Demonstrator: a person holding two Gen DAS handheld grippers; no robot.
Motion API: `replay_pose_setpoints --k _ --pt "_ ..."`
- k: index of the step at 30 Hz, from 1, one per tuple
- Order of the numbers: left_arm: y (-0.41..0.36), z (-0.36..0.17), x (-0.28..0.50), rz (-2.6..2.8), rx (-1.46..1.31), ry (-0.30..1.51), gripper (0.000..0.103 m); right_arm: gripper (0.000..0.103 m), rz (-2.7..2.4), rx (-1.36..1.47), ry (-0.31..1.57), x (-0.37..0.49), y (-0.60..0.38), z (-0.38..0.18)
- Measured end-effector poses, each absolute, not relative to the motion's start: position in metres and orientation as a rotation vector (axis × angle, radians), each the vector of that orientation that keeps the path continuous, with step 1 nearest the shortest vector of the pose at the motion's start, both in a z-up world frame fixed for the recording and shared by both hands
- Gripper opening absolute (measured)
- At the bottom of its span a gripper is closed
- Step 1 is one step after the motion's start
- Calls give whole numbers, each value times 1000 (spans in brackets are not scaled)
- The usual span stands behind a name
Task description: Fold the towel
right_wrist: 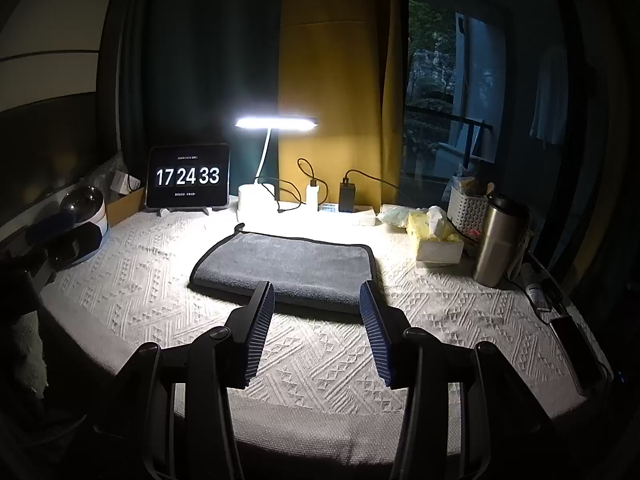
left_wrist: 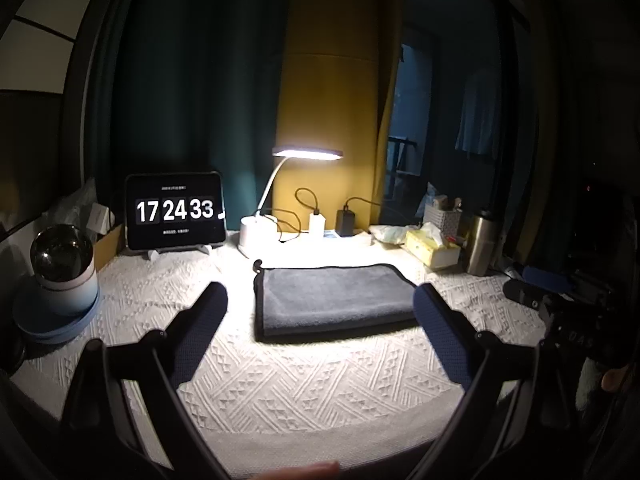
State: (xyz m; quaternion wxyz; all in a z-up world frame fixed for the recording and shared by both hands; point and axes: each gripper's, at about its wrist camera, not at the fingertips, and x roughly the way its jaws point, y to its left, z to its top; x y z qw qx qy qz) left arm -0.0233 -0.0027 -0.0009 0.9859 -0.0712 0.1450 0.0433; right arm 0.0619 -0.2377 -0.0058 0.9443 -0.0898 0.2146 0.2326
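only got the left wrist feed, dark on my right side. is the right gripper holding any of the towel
Observer: No. The right gripper is open and empty, held short of the near edge of the gray towel.
Operator: anything out past the steel bottle i should know about
Observer: Yes. Right of the steel bottle, a dark phone lies flat near the table's right edge.
Operator: and whats behind the tissue box
Observer: A white slotted basket stands behind the tissue box, with small items inside that I cannot make out.
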Motion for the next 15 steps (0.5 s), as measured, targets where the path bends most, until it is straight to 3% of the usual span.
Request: replay_pose_setpoints --k 15 --pt "-2 -2 -22 82 -153 299 95 47 471 -179 434 62 -239 -4"
